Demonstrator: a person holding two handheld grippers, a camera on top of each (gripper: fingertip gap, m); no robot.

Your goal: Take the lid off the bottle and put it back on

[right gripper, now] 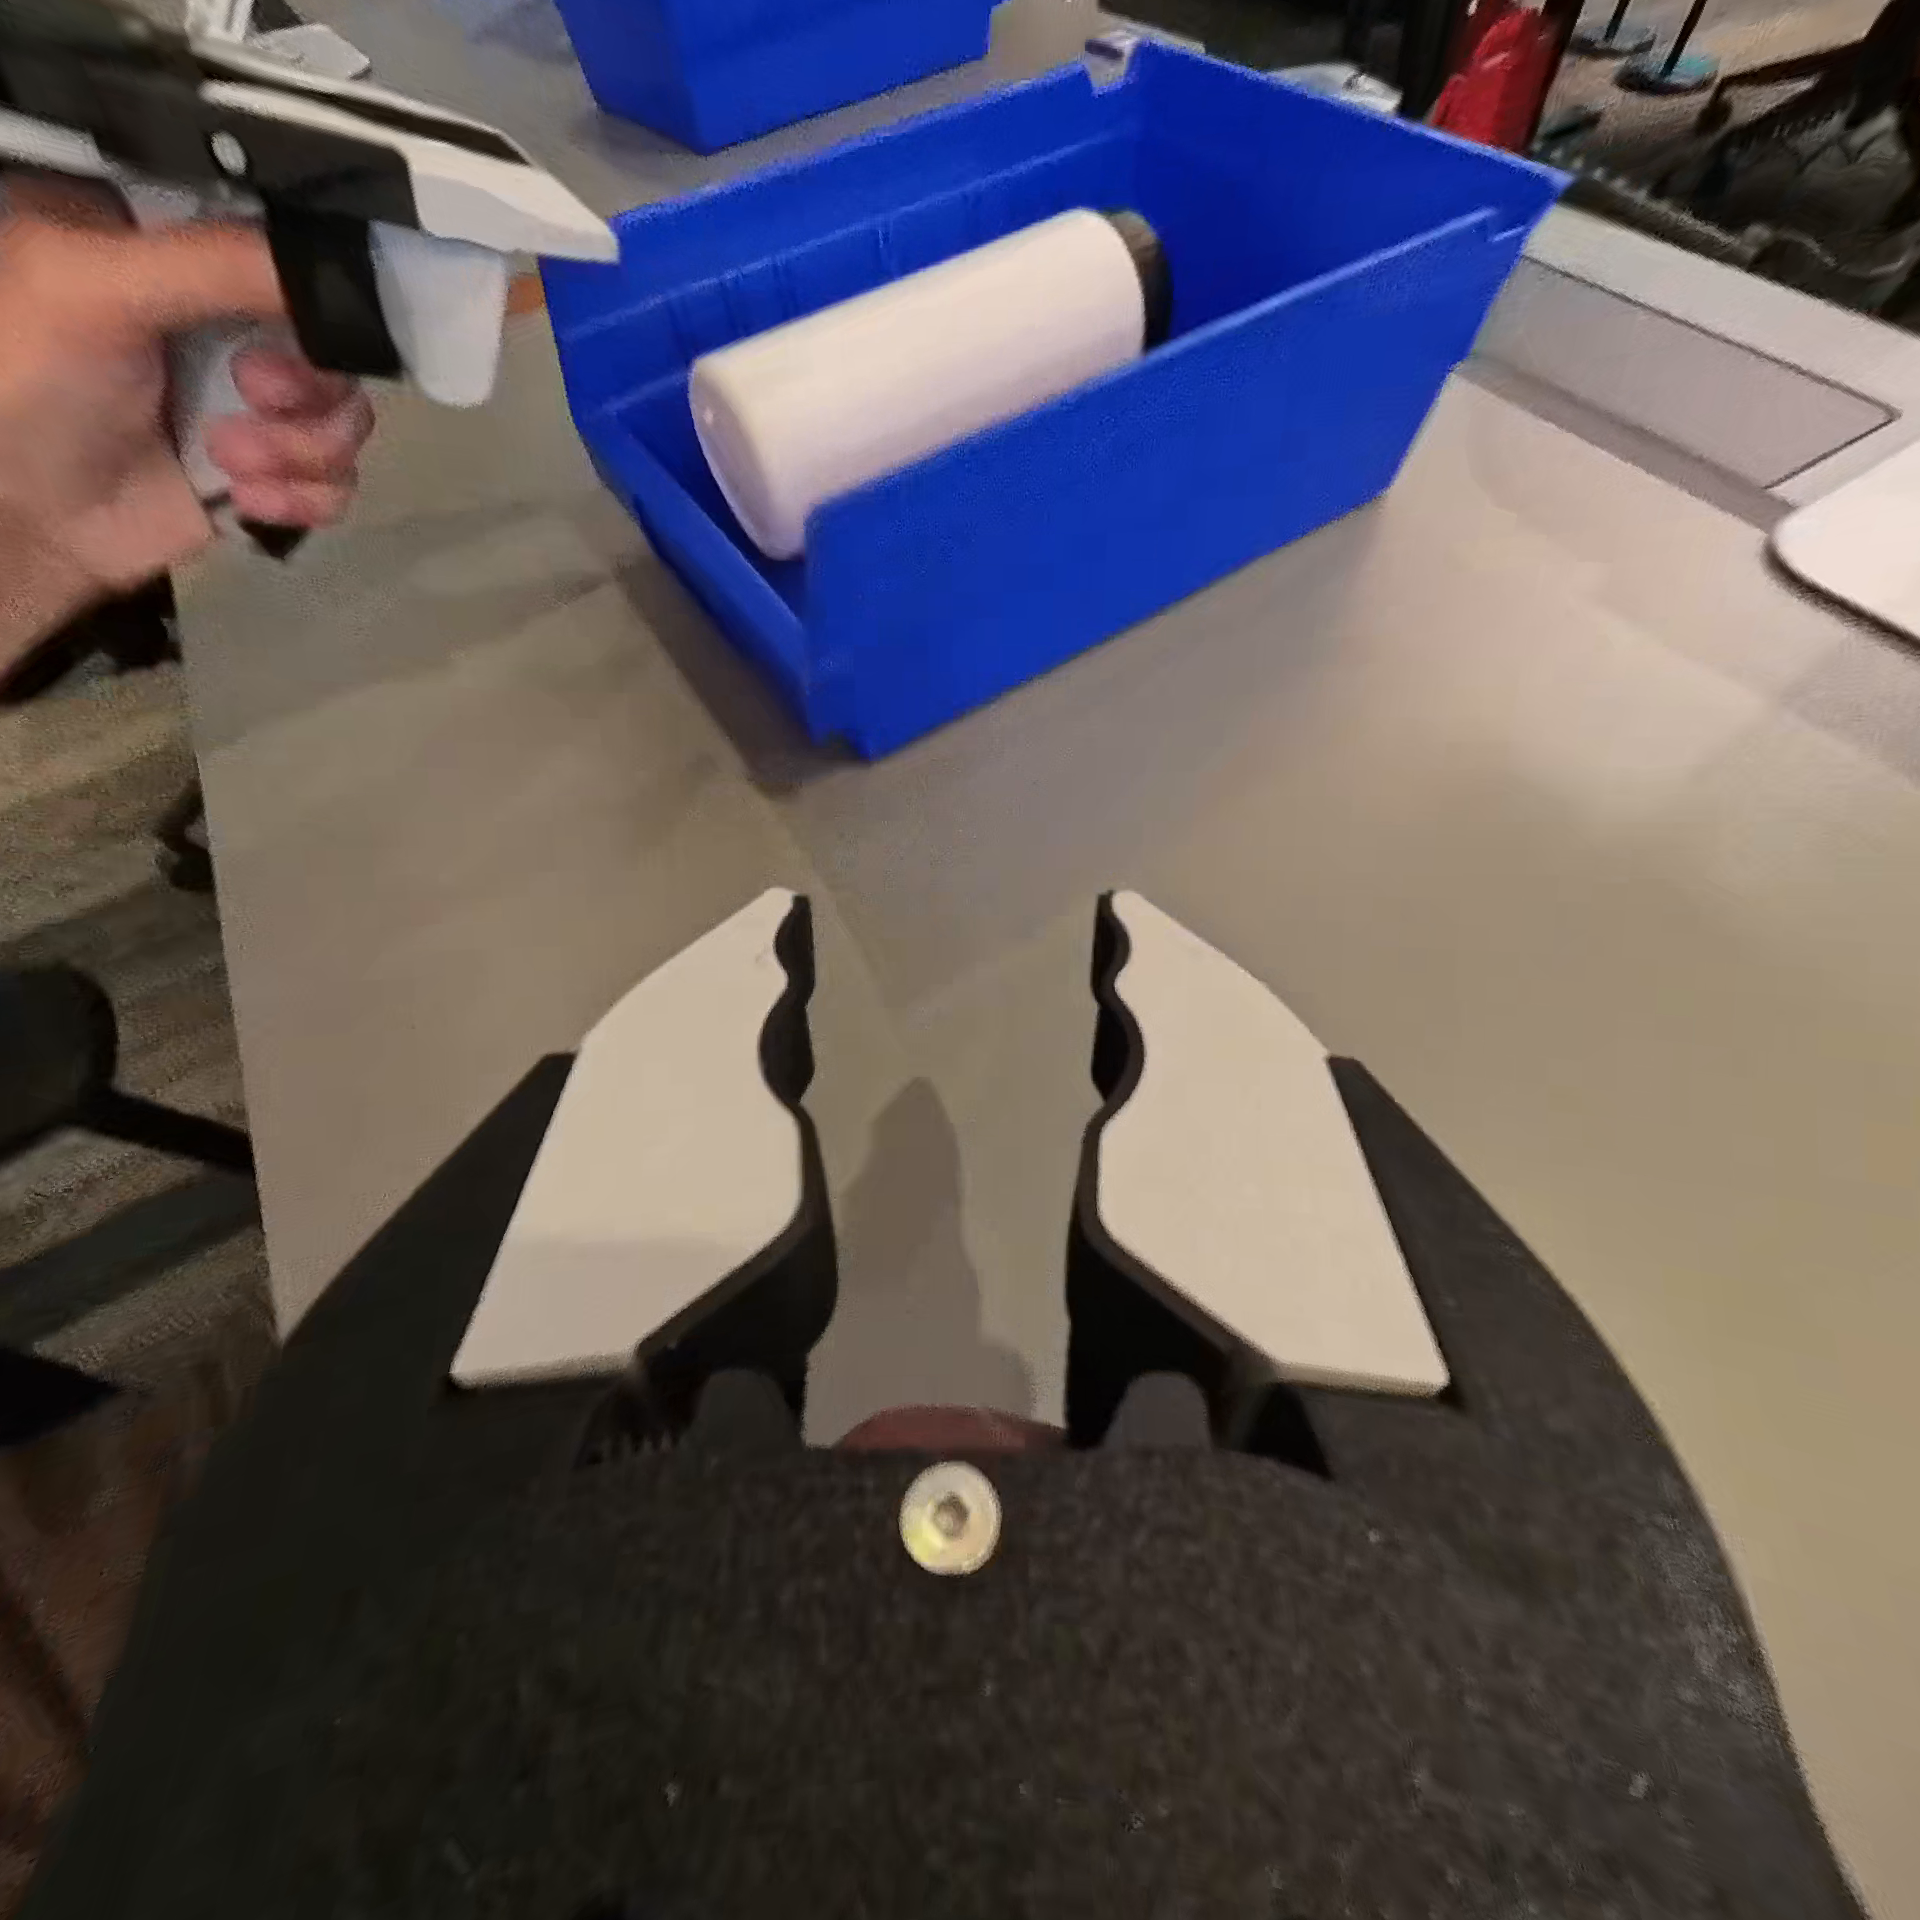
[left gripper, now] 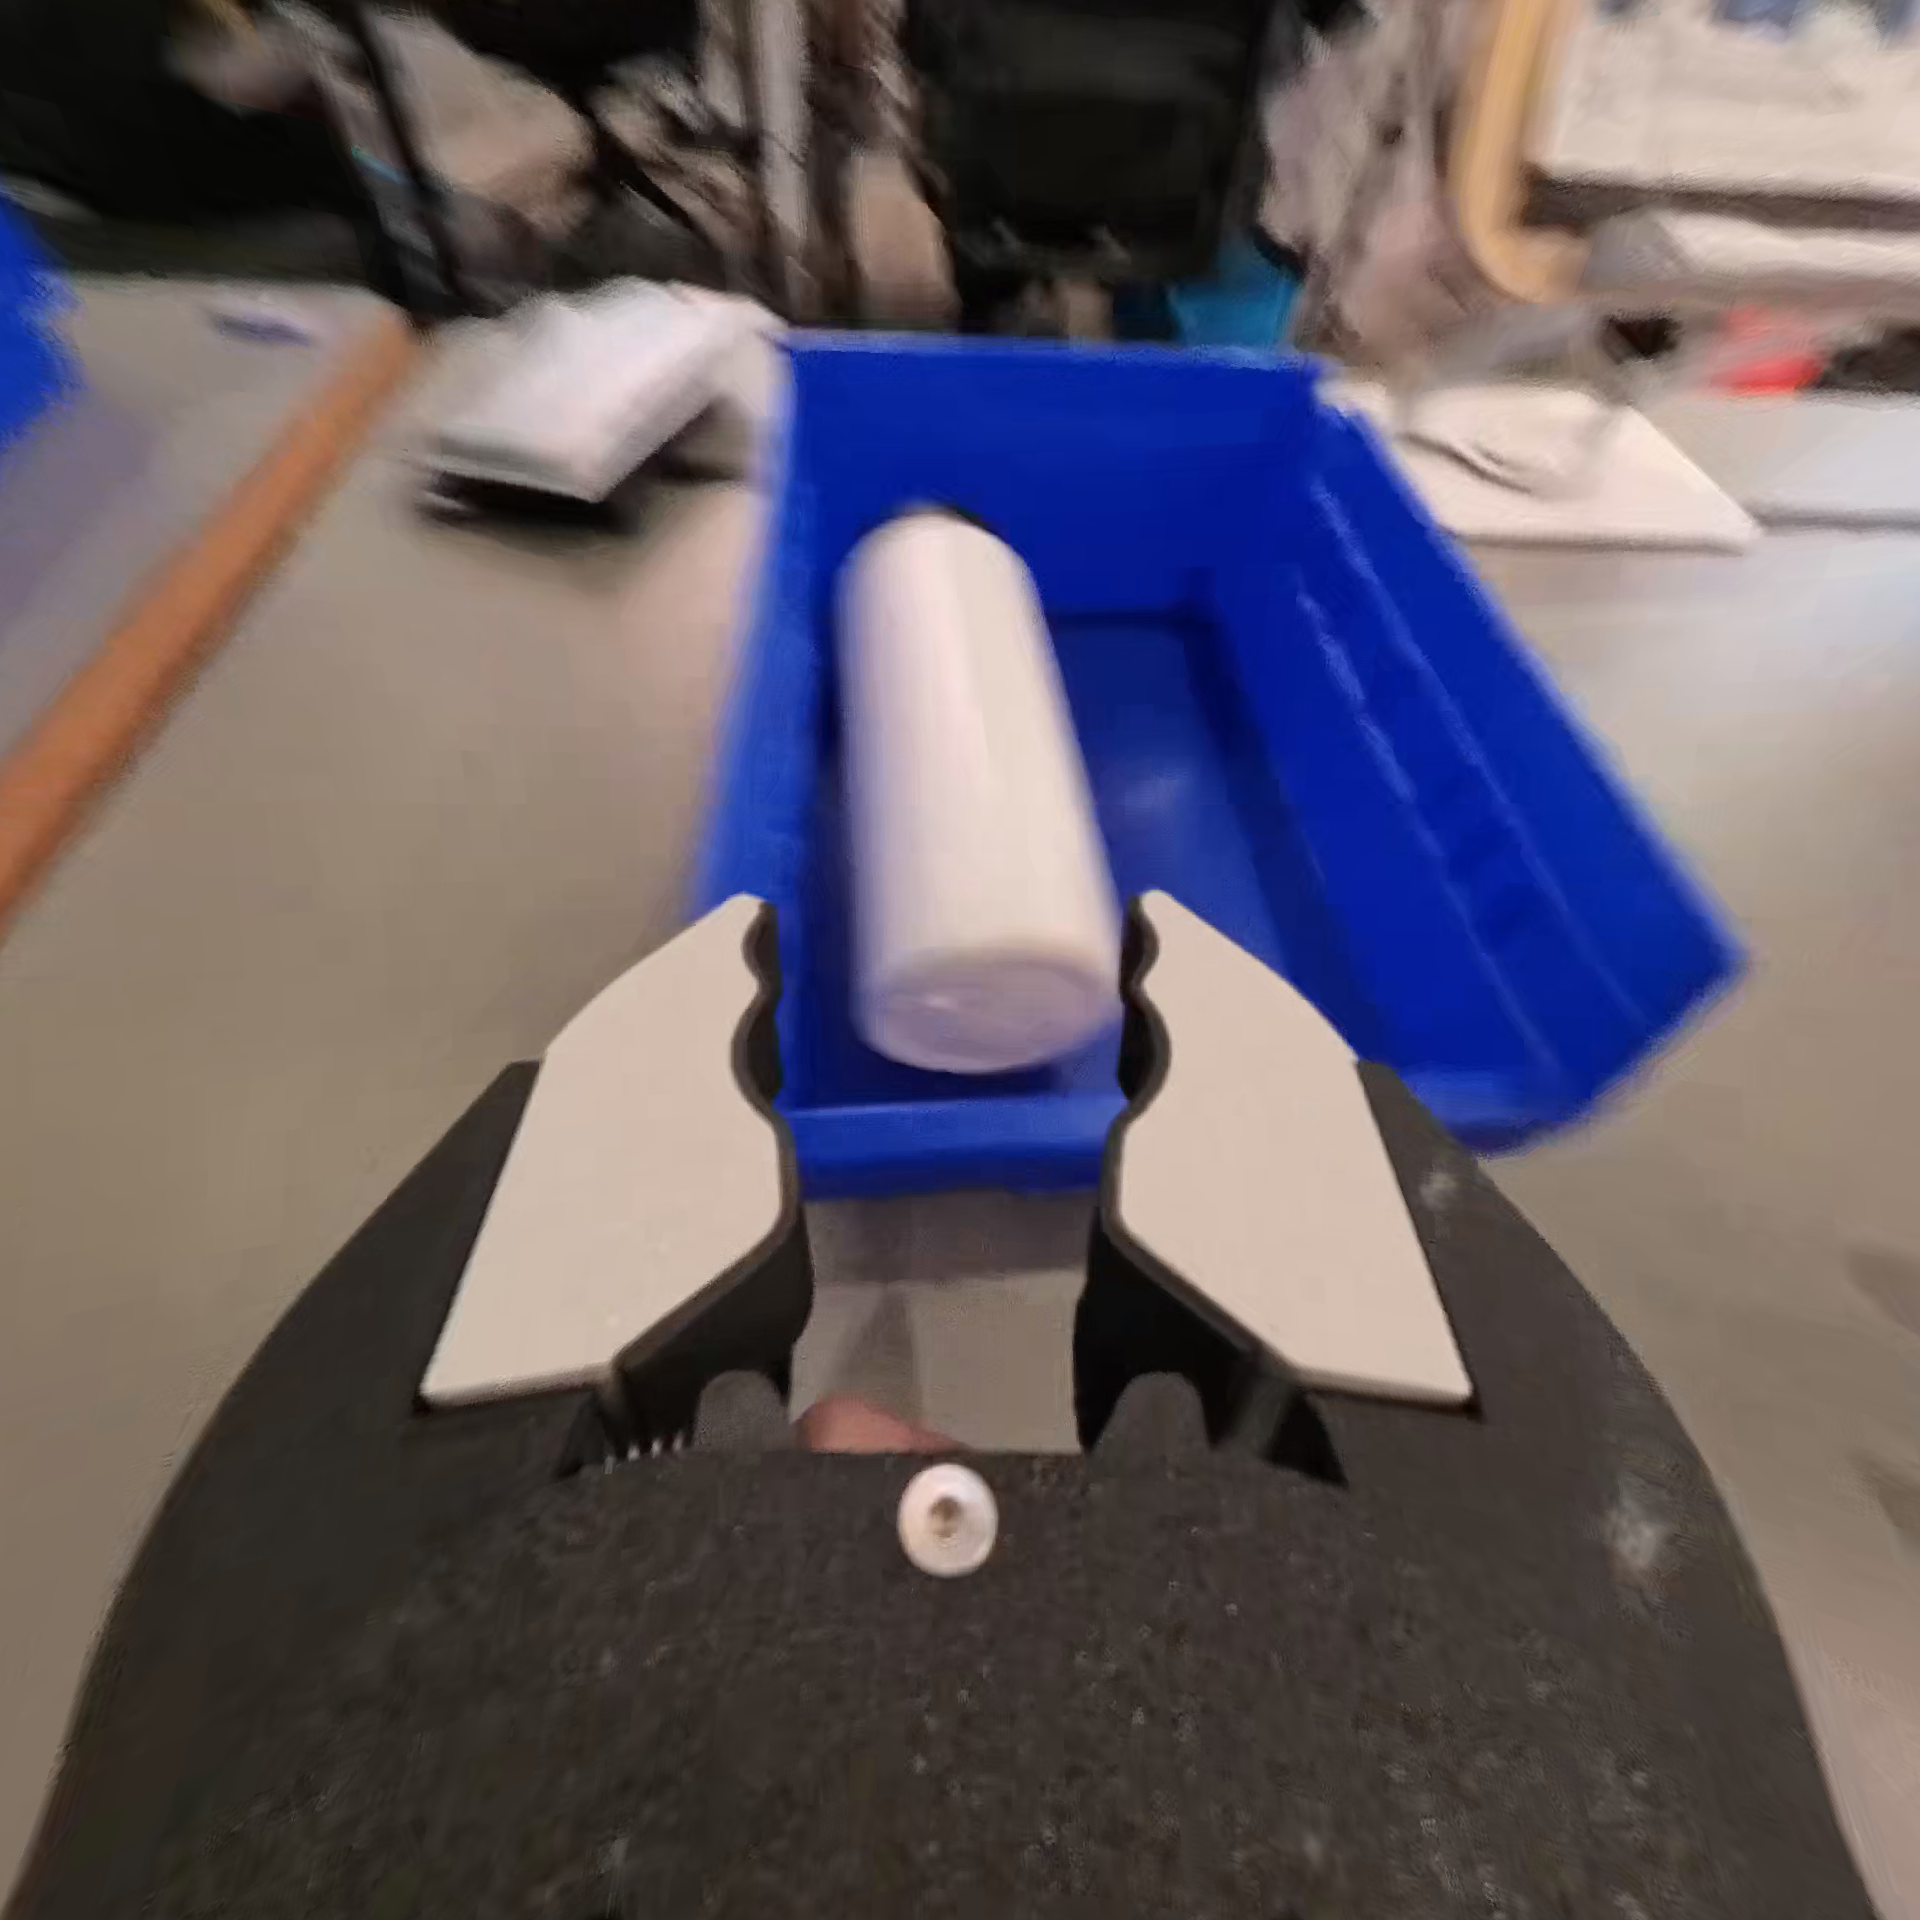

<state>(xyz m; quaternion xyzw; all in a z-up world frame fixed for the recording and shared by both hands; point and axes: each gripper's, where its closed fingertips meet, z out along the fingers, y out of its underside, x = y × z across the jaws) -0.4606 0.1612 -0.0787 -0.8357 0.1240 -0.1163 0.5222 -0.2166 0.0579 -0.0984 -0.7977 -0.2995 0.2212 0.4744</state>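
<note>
A white bottle point(left gripper: 966, 790) lies on its side in a blue bin point(left gripper: 1455, 810), base end toward my left gripper point(left gripper: 951, 914). My left gripper is open and empty, with its fingertips just short of the bin's near wall. The picture is blurred. In the right wrist view the bottle point(right gripper: 914, 364) has a dark lid point(right gripper: 1148, 260) on its far end. The left gripper point(right gripper: 520, 223), held by a hand, hovers at the left end of the bin point(right gripper: 1091, 540), apart from the bottle. My right gripper point(right gripper: 951, 909) is open and empty above the grey table point(right gripper: 1351, 831), well short of the bin.
A second blue bin point(right gripper: 769, 62) stands behind the first. A white device point(right gripper: 1849, 551) and a recessed grey panel point(right gripper: 1683, 384) are at the right. The table's left edge point(right gripper: 208, 831) drops to the floor. White papers point(left gripper: 592, 395) lie behind the bin.
</note>
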